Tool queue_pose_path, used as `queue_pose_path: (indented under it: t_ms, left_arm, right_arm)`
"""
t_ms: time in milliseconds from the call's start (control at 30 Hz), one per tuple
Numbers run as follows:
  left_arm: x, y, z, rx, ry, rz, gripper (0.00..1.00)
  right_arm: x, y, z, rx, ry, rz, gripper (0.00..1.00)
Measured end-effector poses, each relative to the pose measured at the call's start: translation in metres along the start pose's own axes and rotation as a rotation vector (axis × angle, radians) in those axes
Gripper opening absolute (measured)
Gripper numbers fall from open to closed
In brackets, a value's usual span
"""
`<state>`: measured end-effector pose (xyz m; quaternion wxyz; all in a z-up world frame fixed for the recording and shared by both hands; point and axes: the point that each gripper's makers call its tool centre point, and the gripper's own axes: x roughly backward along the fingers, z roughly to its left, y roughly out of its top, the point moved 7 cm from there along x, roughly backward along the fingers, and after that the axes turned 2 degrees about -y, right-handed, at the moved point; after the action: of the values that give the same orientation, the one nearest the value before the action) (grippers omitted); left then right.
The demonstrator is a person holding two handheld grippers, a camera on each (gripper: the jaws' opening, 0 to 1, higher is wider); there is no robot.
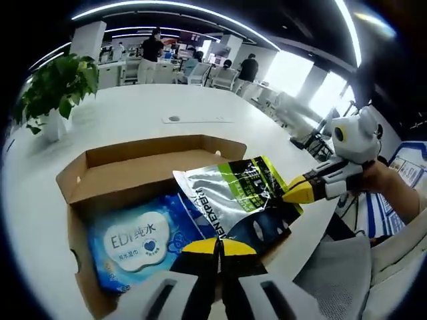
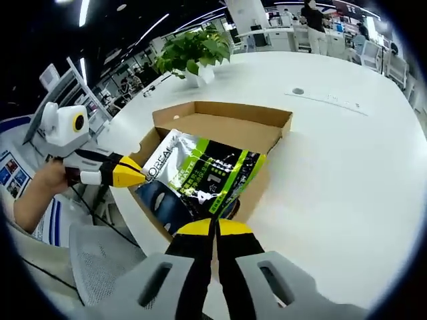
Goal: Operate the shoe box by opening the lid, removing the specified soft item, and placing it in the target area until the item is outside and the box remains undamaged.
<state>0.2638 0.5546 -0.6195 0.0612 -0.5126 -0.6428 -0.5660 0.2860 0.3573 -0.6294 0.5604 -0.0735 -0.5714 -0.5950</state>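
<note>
The open cardboard shoe box [image 1: 133, 175] sits on the white tabletop [image 1: 200, 100], lid flap folded back. A silver, green and black foil pouch [image 1: 233, 197] is raised partly out of the box, tilted over its near rim. The right tool [image 1: 293, 193] is clenched on the pouch's edge. The left tool [image 1: 217, 247] has its yellow tips pressed together with nothing between them, just beside the pouch. A blue wet-wipe pack [image 1: 137, 243] lies inside the box. A potted plant [image 1: 57, 90] stands on the tabletop, well apart.
</note>
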Motion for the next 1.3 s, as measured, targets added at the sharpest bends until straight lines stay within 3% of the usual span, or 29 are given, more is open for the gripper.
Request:
queue_pose_path:
  t_ms: [1300]
  left_arm:
    - [-0.076,0.030,-0.069,-0.099,-0.098,0.050,0.00]
  right_arm:
    - [0.058,-0.021,-0.084,-0.071,-0.120,0.024,0.00]
